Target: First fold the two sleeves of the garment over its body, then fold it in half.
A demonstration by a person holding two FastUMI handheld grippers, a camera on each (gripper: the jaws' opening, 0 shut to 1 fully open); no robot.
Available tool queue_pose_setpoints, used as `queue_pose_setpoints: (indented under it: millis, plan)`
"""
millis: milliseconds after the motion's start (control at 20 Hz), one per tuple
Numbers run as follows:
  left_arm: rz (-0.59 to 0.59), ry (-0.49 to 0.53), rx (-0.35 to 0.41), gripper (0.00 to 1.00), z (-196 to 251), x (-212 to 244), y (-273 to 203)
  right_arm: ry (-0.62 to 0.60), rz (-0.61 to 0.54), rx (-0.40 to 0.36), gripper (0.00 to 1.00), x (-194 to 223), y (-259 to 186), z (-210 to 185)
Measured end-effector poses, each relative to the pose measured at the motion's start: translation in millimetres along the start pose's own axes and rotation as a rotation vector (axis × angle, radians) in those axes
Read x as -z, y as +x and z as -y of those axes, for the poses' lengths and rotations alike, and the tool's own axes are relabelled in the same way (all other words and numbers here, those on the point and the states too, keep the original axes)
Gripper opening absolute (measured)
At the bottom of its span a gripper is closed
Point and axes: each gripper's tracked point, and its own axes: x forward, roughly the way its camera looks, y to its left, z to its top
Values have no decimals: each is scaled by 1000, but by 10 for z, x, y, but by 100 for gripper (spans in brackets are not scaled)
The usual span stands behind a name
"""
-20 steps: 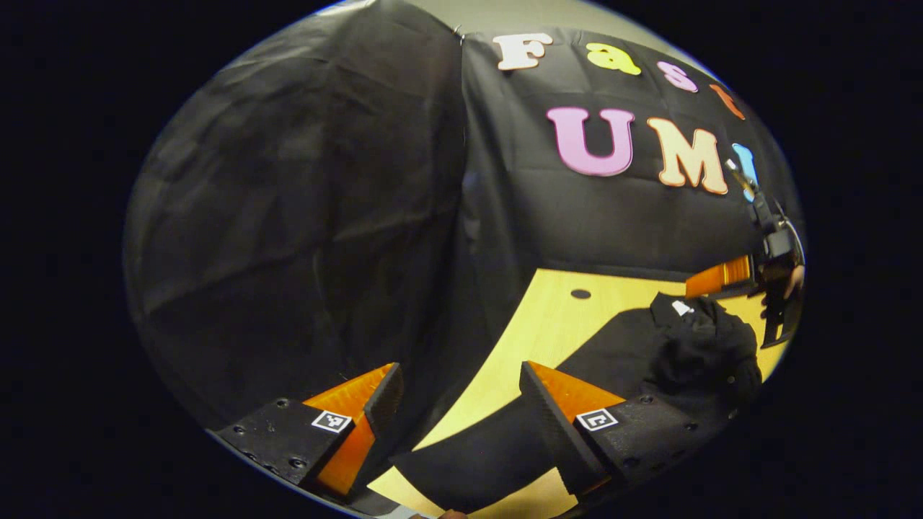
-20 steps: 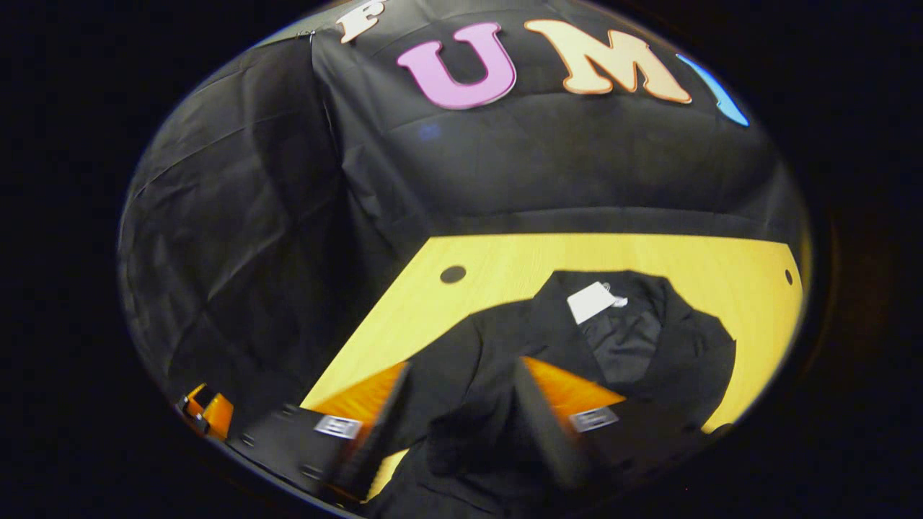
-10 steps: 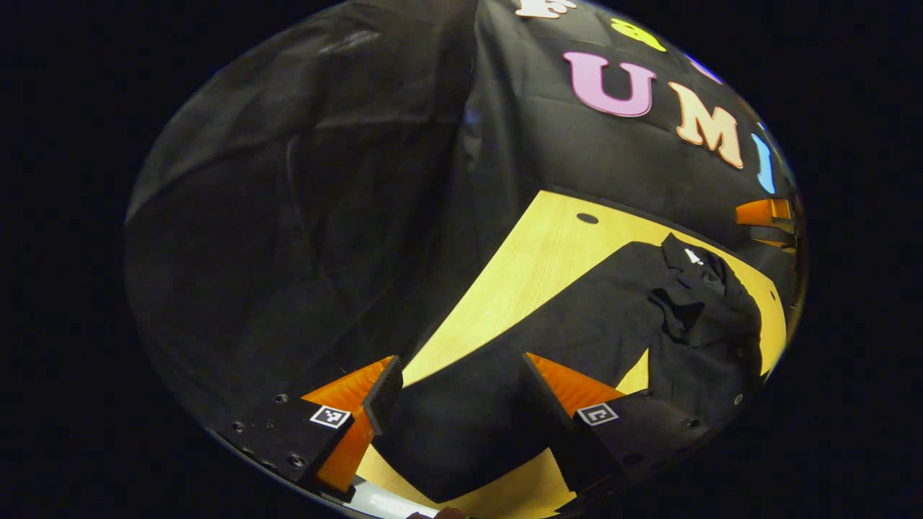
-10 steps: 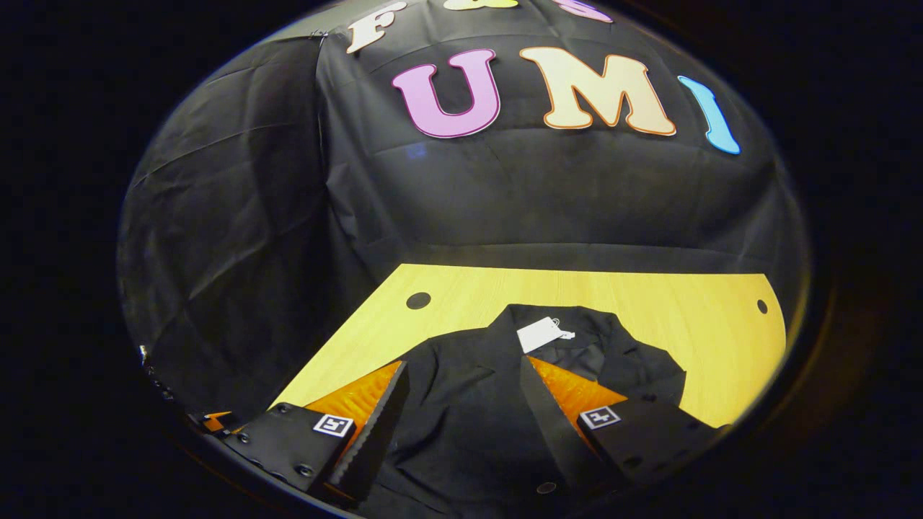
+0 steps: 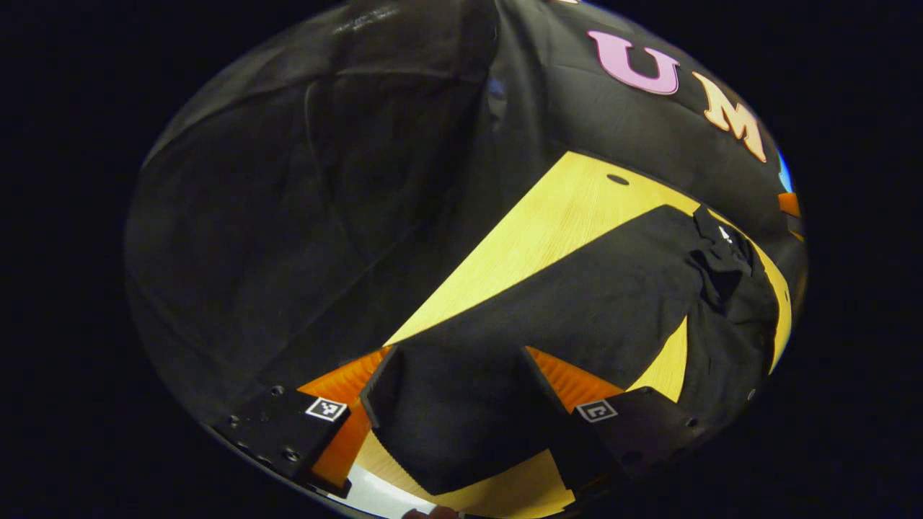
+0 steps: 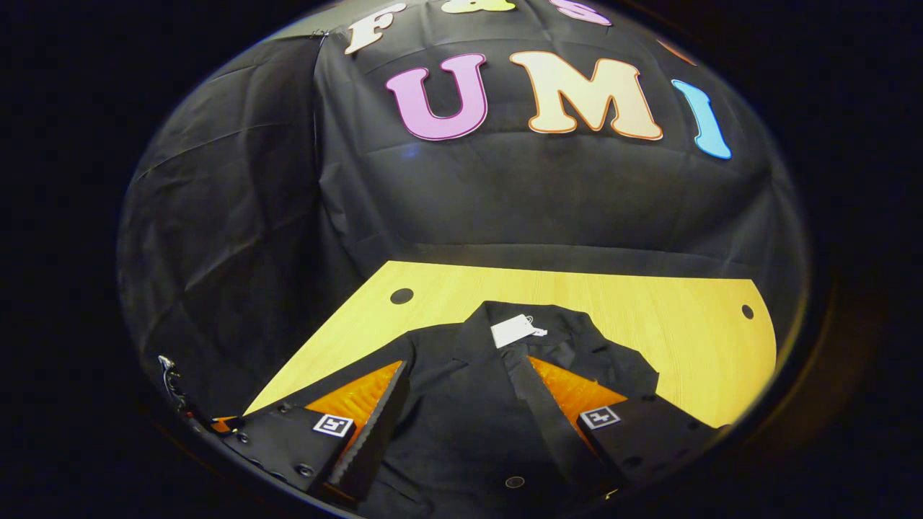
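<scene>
A black garment [image 6: 461, 425] lies on the wooden table [image 6: 649, 317], collar and white tag [image 6: 513, 330] toward the far wall. My right gripper [image 6: 461, 366] hovers open over its body, a button [image 6: 514, 481] below the fingers. In the left gripper view the garment's body [image 5: 728, 317] is at the far right, and one long sleeve [image 5: 591, 303] runs out flat from it toward me. The sleeve's end [image 5: 447, 425] lies between the spread fingers of my left gripper [image 5: 456, 358], which is open. Whether the fingers touch the cloth I cannot tell.
The booth's black cloth wall rises behind and left of the table. Round holes [image 6: 401, 295] [image 6: 747, 311] sit near the table's far corners. The table's pale near edge [image 5: 375, 497] runs just under the left gripper. Bare wood [image 5: 548, 223] lies beside the sleeve.
The left gripper has swung down and over to the sleeve end, which now lies between its fingers. The right gripper has drawn back from the collar and steadied over the body.
</scene>
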Motion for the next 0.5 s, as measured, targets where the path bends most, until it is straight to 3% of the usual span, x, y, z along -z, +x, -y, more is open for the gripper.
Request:
queue_pose_setpoints:
  millis: [150, 250, 300, 350, 500]
  plan:
    - [1, -16, -2, 98, 37, 4, -30, -1, -2, -4, 97, 34, -38, 18]
    - [10, -15, 6, 91, 110, 8, -7, -6, -2, -6, 98, 44, -44, 15]
    - [17, -12, 7, 79, 174, 20, -8, -8, -3, -8, 98, 49, -52, 12]
    - [20, -5, 24, 75, 240, 24, 8, -10, 0, -9, 98, 50, -69, 13]
    - [39, 45, 84, 34, 491, 32, 12, -17, 20, -23, 98, 32, -145, 3]
